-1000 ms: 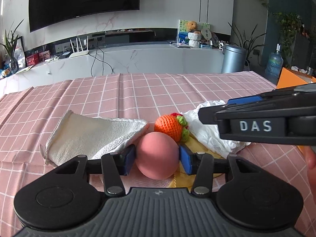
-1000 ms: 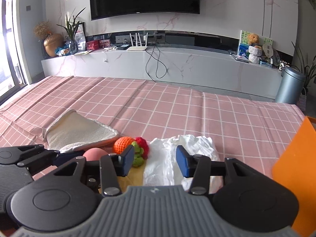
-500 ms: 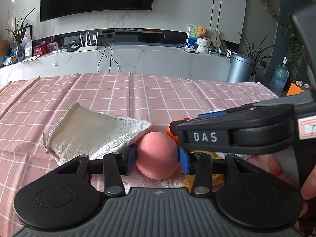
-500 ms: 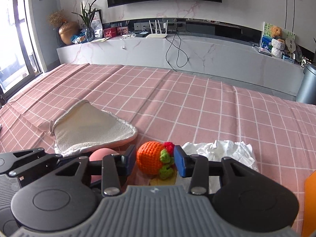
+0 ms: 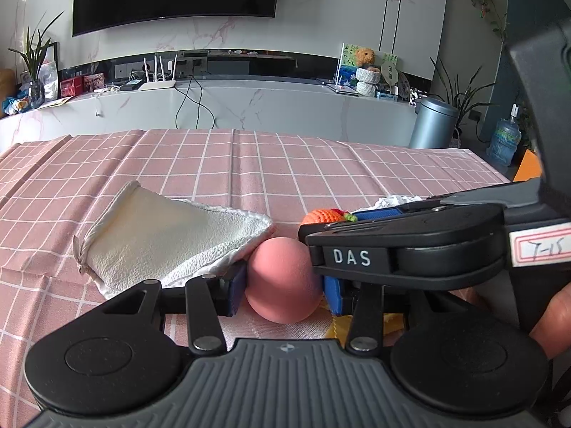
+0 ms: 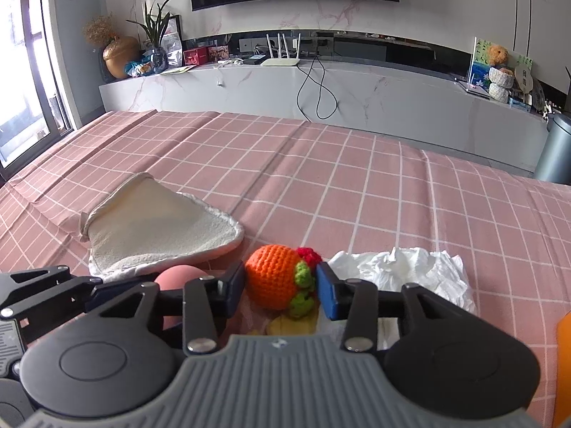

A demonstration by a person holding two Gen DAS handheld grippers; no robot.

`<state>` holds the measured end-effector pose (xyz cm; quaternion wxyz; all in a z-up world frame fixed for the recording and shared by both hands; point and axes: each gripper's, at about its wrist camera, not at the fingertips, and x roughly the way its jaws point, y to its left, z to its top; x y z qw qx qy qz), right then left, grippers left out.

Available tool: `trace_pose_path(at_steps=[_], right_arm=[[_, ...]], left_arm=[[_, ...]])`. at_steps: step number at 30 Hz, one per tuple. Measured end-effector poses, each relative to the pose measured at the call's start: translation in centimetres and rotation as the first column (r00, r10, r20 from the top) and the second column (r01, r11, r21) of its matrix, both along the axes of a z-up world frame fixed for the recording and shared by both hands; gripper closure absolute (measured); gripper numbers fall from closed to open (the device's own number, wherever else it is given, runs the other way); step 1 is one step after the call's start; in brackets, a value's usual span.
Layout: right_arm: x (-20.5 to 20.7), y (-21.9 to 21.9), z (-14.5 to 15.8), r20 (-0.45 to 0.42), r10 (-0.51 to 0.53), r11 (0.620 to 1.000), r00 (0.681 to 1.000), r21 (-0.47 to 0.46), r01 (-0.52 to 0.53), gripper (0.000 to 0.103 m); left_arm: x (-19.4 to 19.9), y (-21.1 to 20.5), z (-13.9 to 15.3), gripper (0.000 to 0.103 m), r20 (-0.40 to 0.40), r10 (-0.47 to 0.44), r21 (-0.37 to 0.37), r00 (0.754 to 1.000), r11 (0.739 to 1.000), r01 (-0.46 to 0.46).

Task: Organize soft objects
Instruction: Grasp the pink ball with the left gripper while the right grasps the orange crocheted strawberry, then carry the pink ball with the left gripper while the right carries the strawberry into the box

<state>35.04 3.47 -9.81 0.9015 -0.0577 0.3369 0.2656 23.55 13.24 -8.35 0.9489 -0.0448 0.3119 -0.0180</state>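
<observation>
A smooth pink ball [image 5: 282, 278] rests on the pink checked cloth, and my left gripper [image 5: 284, 290] is shut on it, a blue pad against each side. Just right of it lies an orange crochet toy [image 6: 274, 281] with green and red knitted bits. My right gripper [image 6: 281, 287] is shut on that toy, its pads touching both flanks. In the left wrist view the right gripper's black body [image 5: 403, 249] crosses in front and hides most of the toy [image 5: 323, 214]. The pink ball [image 6: 178, 276] peeks out behind the right gripper's left finger.
A folded cream towel [image 6: 157, 228] lies left of the ball. Crumpled white paper [image 6: 410, 271] sits right of the toy, with a yellow sheet [image 6: 292, 324] under it. An orange object [image 6: 564, 356] stands at the right edge. A hand [image 5: 549, 314] holds the right gripper.
My right gripper moved left from above the white paper to the crochet toy and narrowed onto it. The left gripper kept its hold on the pink ball and barely moved.
</observation>
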Motion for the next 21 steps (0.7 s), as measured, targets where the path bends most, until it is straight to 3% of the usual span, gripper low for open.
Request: trace_pose_path(at_steps=[12,21], right_arm=[[-3.7,-4.1,4.8,0.064,-0.029,0.998,0.998,0.051,0.026,0.062],[-7.6,-10.3,7.8,0.059,-0.13,0.989,0.99,0.075,0.125,0.062]], left_arm=[[-1.4,-1.9,1.5,0.055,0.047,-0.031,0.04,0.998,0.999,0.029],[-3.7,-3.5,4.1,0.055,0.092,-0.078,-0.006,0.993,0.997,0.079]])
